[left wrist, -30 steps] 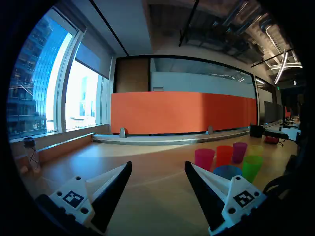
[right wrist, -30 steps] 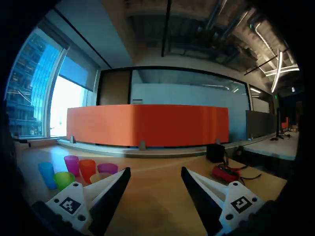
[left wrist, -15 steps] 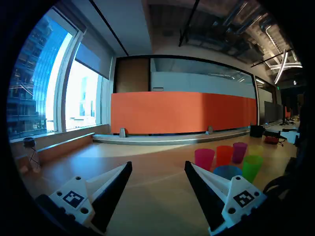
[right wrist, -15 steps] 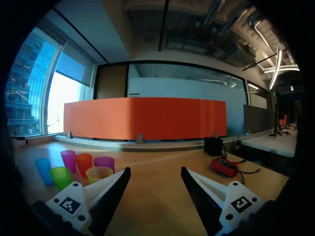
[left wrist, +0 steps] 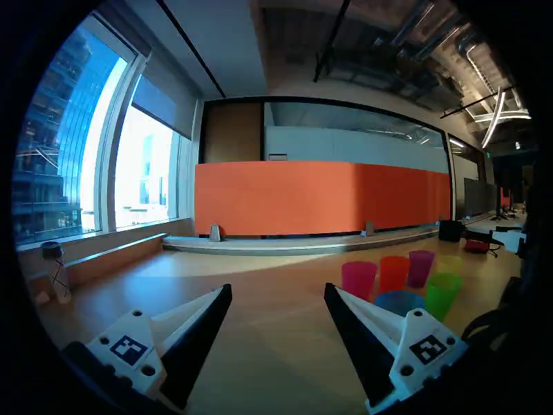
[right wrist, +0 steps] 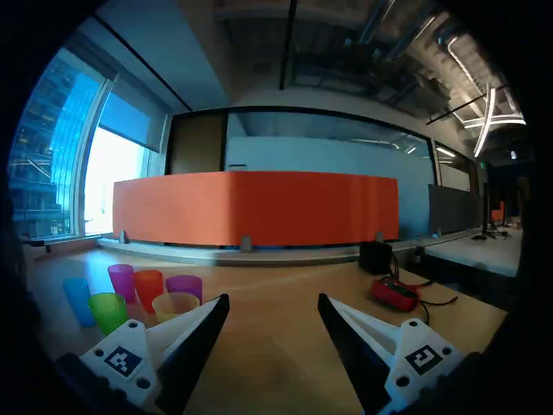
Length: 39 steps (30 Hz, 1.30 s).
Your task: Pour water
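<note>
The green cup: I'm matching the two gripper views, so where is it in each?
Left gripper view: green cup low right, just right of the blue cup.
Right gripper view: green cup low left, between blue cup and yellow cup.
Shared landmark: orange partition across the middle of both.

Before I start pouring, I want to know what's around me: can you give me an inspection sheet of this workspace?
Surface: wooden tabletop, light brown.
Job's things: six coloured plastic cups clustered upright; contents cannot be told.
Clutter: red device and black box.
Grippers: left gripper open, empty; right gripper open, empty.
Cables: black cable trailing from the red device.
Surroundings: orange partition, large windows, exposed ceiling.
</note>
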Each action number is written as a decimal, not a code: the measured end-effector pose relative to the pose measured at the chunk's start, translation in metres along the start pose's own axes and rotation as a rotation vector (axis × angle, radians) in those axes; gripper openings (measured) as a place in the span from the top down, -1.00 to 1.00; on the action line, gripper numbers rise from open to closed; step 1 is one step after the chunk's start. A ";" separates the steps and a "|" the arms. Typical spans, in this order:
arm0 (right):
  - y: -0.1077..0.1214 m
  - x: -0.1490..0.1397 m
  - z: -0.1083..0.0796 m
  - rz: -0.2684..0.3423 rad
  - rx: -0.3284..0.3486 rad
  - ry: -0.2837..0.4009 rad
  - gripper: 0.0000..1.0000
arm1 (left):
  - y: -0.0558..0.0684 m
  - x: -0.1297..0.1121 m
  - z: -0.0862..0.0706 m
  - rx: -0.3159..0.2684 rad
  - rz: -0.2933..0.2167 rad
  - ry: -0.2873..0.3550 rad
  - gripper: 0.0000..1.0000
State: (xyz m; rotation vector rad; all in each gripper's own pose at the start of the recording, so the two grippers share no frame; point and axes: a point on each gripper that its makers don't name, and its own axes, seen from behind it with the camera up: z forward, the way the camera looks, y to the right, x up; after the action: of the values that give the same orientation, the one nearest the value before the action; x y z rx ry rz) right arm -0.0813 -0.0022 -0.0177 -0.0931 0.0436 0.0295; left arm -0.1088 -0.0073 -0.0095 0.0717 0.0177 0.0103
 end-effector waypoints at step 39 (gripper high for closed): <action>0.000 -0.001 -0.003 0.001 0.006 -0.004 -0.98 | -0.001 0.000 -0.001 0.000 0.000 0.000 -0.99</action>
State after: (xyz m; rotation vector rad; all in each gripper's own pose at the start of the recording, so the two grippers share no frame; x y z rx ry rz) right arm -0.0820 -0.0022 -0.0207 -0.0871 0.0392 0.0305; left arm -0.1085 -0.0079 -0.0105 0.0717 0.0175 0.0102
